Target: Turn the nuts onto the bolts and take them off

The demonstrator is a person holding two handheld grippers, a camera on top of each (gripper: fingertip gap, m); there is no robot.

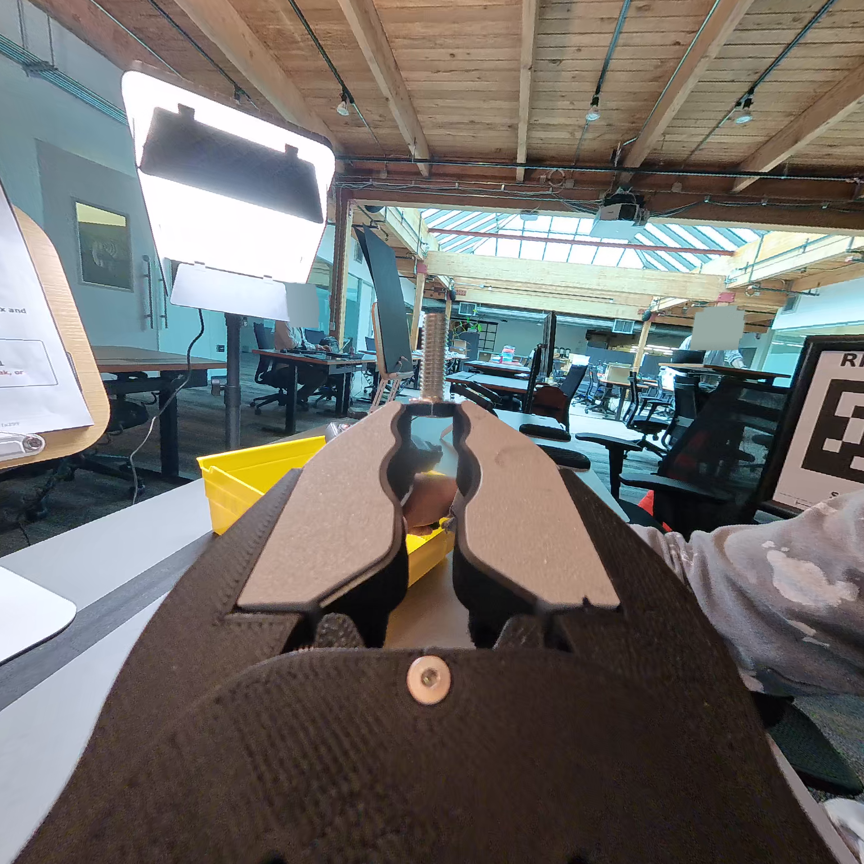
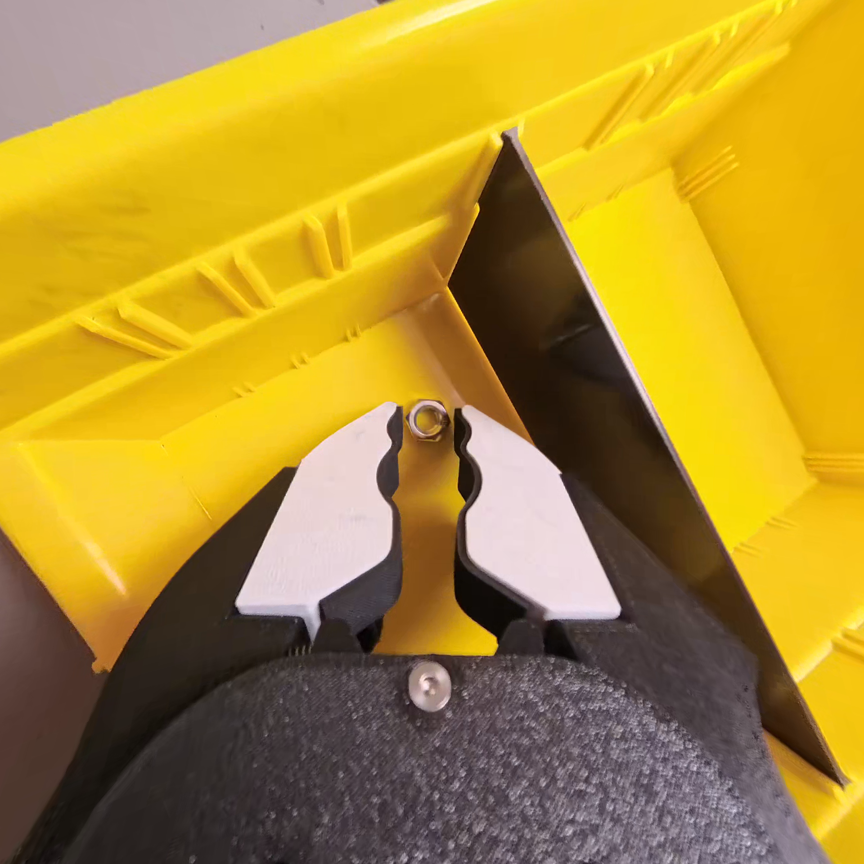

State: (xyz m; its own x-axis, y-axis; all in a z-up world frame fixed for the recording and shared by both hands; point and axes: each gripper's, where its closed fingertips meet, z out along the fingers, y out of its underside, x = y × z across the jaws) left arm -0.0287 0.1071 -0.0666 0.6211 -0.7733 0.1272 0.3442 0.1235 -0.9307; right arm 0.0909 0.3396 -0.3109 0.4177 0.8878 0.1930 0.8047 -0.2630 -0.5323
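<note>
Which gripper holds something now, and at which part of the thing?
The left gripper holds the bolt at its lower end, threads pointing up. The right gripper holds nothing: its open fingertips flank the nut in the yellow bin.

Your left wrist view is bright: the rectangular white studio light panel [image 1: 229, 196] is blown out, and the skylight glares. Straight lines bow at the edges. Your right wrist view is evenly lit; the yellow plastic bin [image 2: 280, 187] shows slight blur.
</note>
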